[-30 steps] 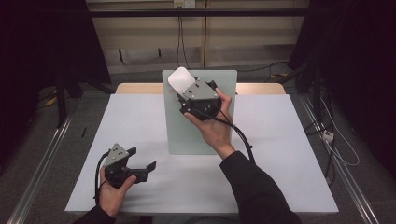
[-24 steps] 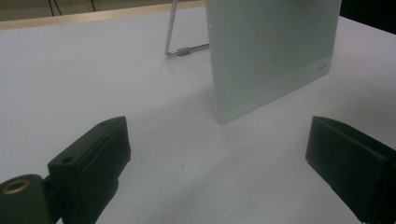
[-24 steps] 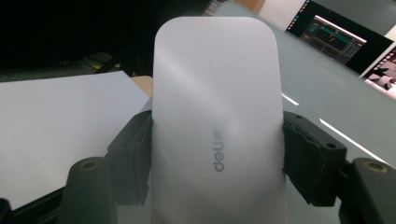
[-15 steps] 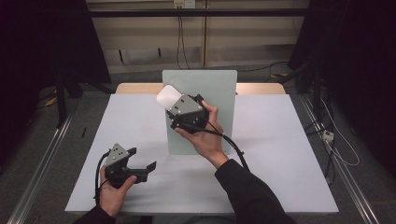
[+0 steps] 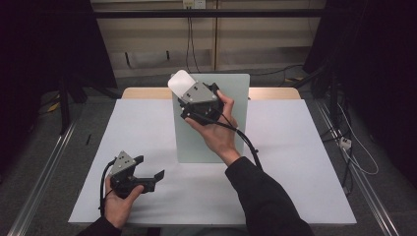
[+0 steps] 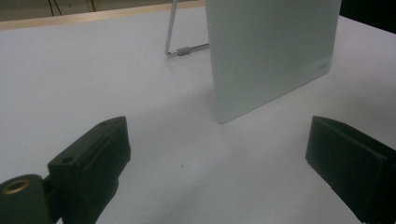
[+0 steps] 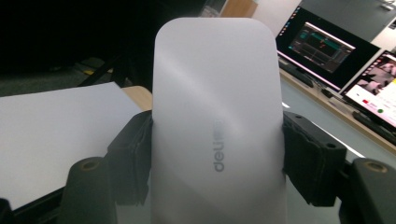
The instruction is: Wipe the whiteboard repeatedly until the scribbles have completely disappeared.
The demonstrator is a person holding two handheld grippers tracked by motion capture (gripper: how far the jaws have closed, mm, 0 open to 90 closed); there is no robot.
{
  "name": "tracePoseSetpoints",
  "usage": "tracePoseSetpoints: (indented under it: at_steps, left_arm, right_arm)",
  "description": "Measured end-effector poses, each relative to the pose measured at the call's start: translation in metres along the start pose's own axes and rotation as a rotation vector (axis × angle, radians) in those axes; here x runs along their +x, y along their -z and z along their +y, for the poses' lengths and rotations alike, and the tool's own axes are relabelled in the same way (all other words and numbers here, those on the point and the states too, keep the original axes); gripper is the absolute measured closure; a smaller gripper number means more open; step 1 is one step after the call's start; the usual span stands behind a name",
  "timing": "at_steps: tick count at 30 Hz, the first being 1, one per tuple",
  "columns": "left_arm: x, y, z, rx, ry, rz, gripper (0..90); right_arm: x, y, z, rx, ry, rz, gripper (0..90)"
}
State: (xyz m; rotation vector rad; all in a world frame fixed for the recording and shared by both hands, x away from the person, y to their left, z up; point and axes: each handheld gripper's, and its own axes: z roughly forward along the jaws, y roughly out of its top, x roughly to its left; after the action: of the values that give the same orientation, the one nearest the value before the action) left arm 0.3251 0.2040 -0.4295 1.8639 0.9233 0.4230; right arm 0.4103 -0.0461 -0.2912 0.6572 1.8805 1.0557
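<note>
One white eraser (image 7: 217, 121) — "deli" printed on it — sits clamped between the right gripper (image 5: 189, 96) jaws, held up in the air near the top-left corner of the glass board (image 5: 231, 142). Board stands propped on the table (image 5: 305, 162). Left gripper (image 5: 142, 172) rests low by the front-left edge, jaws wide, nothing between them.

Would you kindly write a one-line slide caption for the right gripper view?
Right gripper clamps a white Deli eraser by its sides, above the white table.
</note>
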Motion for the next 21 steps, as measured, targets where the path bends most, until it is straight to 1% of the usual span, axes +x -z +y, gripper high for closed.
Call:
tracePoseSetpoints:
  at_steps: [1, 3, 7, 9, 10, 12, 17, 21]
  left_arm:
    - [0.0, 0.0, 0.0, 0.002, 0.001, -0.001, 6.3]
    - [0.0, 0.0, 0.0, 0.004, 0.0, 0.0, 6.3]
    - [0.0, 0.0, 0.0, 0.003, 0.002, 0.0, 6.3]
    - [0.0, 0.0, 0.0, 0.001, 0.0, 0.003, 6.3]
    - [0.0, 0.0, 0.0, 0.0, -0.001, 0.002, 6.3]
    - [0.0, 0.001, 0.0, 0.001, -0.001, 0.0, 6.3]
    - [0.0, 0.001, 0.0, 0.003, 0.004, 0.001, 6.3]
    - [0.0, 0.0, 0.0, 0.001, 0.007, 0.0, 6.3]
  right_arm:
    - [0.004, -0.001, -0.001, 0.005, 0.007, 0.011, 31.6]
    - [0.015, -0.005, -0.005, 0.017, 0.03, 0.044, 31.6]
    - [0.035, -0.009, -0.016, 0.04, 0.062, 0.096, 31.6]
    - [0.04, -0.009, -0.02, 0.048, 0.068, 0.109, 31.6]
    - [0.04, -0.009, -0.02, 0.048, 0.063, 0.108, 31.6]
    - [0.037, -0.008, -0.018, 0.044, 0.059, 0.099, 31.6]
    - [0.012, -0.003, -0.004, 0.014, 0.02, 0.027, 31.6]
    - [-0.005, 0.002, 0.006, -0.001, 0.004, -0.031, 31.6]
